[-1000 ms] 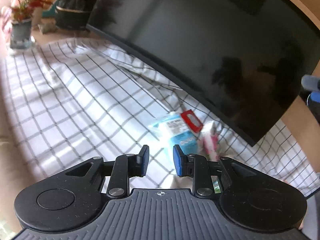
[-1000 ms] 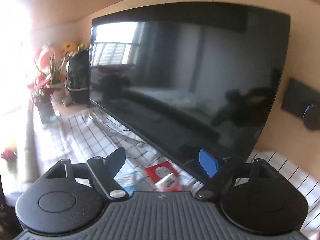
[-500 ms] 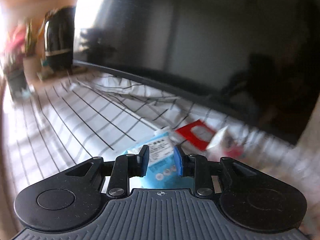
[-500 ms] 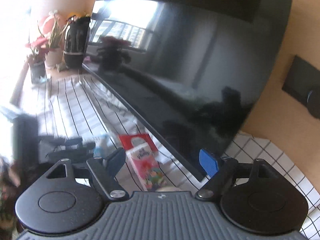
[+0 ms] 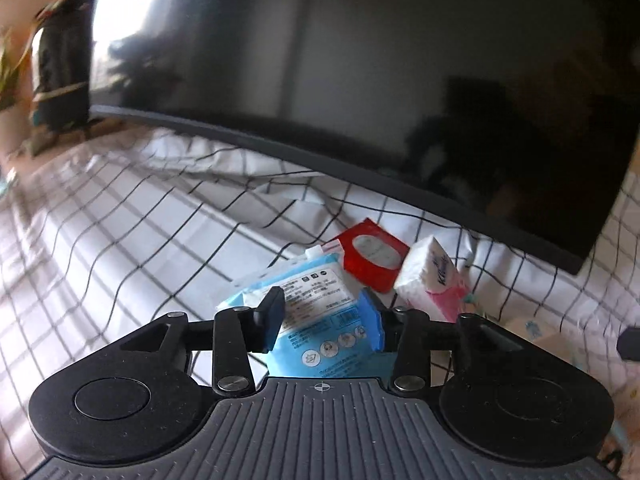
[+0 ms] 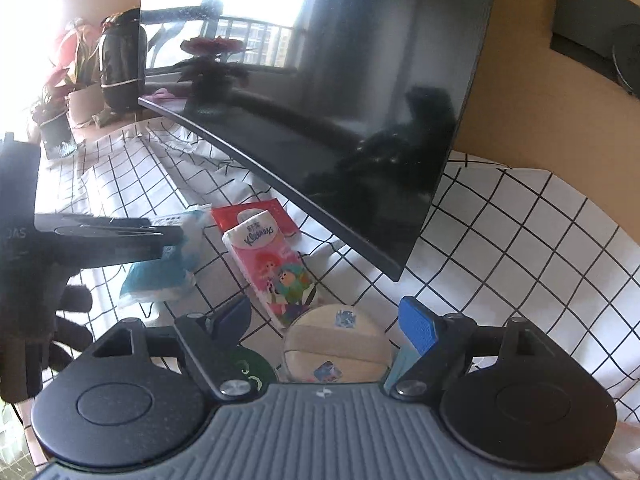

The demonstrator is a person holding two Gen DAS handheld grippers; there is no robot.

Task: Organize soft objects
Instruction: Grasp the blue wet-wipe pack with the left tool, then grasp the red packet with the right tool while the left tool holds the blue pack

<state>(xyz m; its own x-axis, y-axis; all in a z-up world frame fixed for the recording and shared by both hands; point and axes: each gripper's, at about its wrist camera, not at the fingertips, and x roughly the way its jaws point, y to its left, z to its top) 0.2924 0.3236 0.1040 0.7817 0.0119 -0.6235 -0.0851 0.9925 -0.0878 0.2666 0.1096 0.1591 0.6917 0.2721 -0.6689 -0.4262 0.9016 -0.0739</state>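
The far left of the room is blurred in the left wrist view: a dark jar and some plants are only smears there. The lower part of the blue packet (image 5: 320,320) is cut off behind the left gripper (image 5: 326,316), whose two fingers stand either side of it, partly apart; whether they press it I cannot tell. The packet lies on the checked cloth (image 5: 120,240) in front of the big dark screen (image 5: 360,80).

I count three soft packs on the cloth: the blue packet, one red pack (image 5: 370,254) behind it, and one pink-and-white tissue pack (image 5: 434,280) just beside that.

The right gripper (image 6: 324,324) hangs wide open, holding nothing, above one round wooden piece (image 6: 336,344) that its body half hides.
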